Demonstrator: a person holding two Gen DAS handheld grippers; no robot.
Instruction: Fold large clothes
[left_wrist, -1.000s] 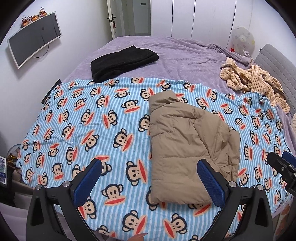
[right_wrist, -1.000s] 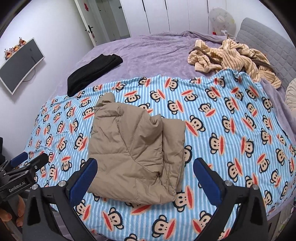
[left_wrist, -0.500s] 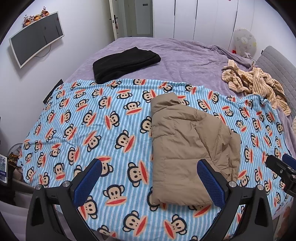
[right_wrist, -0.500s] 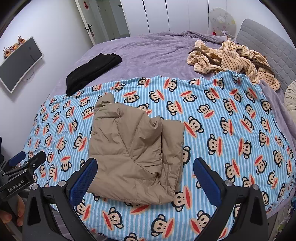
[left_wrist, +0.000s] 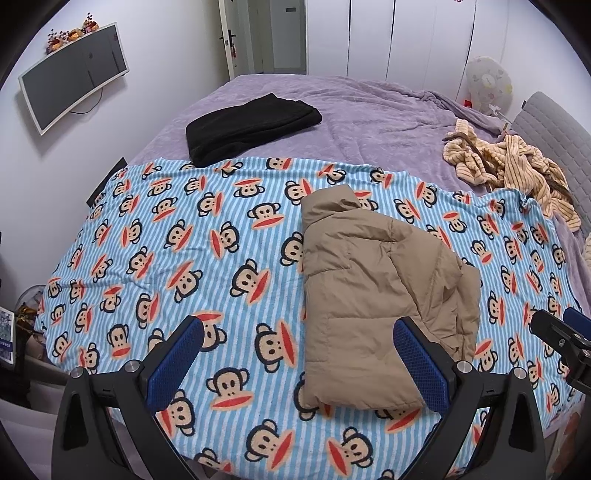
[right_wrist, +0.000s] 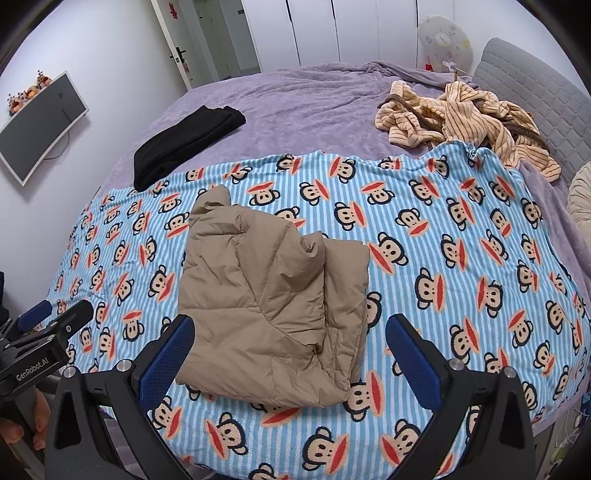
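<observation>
A tan puffer jacket (left_wrist: 373, 295) (right_wrist: 269, 302) lies folded into a compact block on the blue monkey-print blanket (left_wrist: 192, 258) (right_wrist: 461, 266). My left gripper (left_wrist: 295, 358) hangs open above the blanket's near edge, its right finger over the jacket's near corner, holding nothing. My right gripper (right_wrist: 291, 354) is open too, above the jacket's near edge, with nothing between its blue pads. The left gripper (right_wrist: 44, 325) also shows at the left rim of the right wrist view, held by a hand.
A folded black garment (left_wrist: 251, 125) (right_wrist: 184, 140) rests on the purple bedspread (left_wrist: 369, 122) beyond the blanket. A crumpled striped yellow garment (left_wrist: 517, 166) (right_wrist: 465, 118) lies by the grey headboard (right_wrist: 535, 96). A wall-mounted monitor (left_wrist: 70, 81) hangs left; closet doors stand behind.
Both grippers have drawn back and risen slightly, so the bed sits a little lower in both views. The jacket has not moved.
</observation>
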